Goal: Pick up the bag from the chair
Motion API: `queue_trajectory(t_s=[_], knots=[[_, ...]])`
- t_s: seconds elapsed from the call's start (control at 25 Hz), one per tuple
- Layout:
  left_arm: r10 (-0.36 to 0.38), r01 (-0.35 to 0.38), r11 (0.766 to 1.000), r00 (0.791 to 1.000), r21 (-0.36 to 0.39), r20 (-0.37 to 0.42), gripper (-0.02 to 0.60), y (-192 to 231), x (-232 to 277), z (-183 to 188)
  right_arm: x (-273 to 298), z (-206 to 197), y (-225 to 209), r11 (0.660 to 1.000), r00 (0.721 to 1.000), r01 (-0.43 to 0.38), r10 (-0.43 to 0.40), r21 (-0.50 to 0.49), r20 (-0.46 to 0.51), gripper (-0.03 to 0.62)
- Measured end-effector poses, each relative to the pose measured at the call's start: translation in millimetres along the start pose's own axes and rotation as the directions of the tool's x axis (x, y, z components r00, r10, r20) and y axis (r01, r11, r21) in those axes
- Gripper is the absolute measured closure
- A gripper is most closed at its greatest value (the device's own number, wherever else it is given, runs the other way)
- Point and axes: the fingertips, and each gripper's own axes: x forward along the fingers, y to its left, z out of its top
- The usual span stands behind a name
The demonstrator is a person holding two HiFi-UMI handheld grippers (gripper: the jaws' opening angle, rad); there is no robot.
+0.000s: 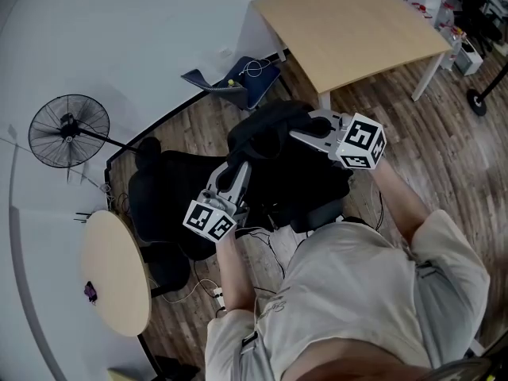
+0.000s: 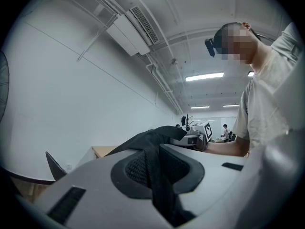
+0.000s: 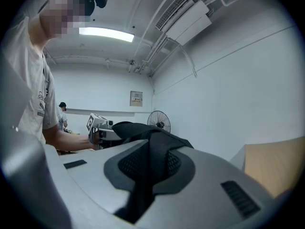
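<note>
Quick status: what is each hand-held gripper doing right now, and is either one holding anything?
Left hand-held gripper: closed on a fold of the black bag.
Right hand-held gripper: closed on the black bag as well.

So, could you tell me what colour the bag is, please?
Black. The bag shows best in the head view.
</note>
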Motion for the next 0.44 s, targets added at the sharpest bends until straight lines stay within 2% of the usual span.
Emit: queue_trajectory(t_s=[0.44], knots=[[0.006, -0.006, 1.0, 1.0, -0.018, -0.013, 0.528, 12.1, -2.0, -10.9, 10.2, -10.5, -2.9, 1.0, 1.0, -0.006, 0.007, 0.002, -0.027, 0.569]])
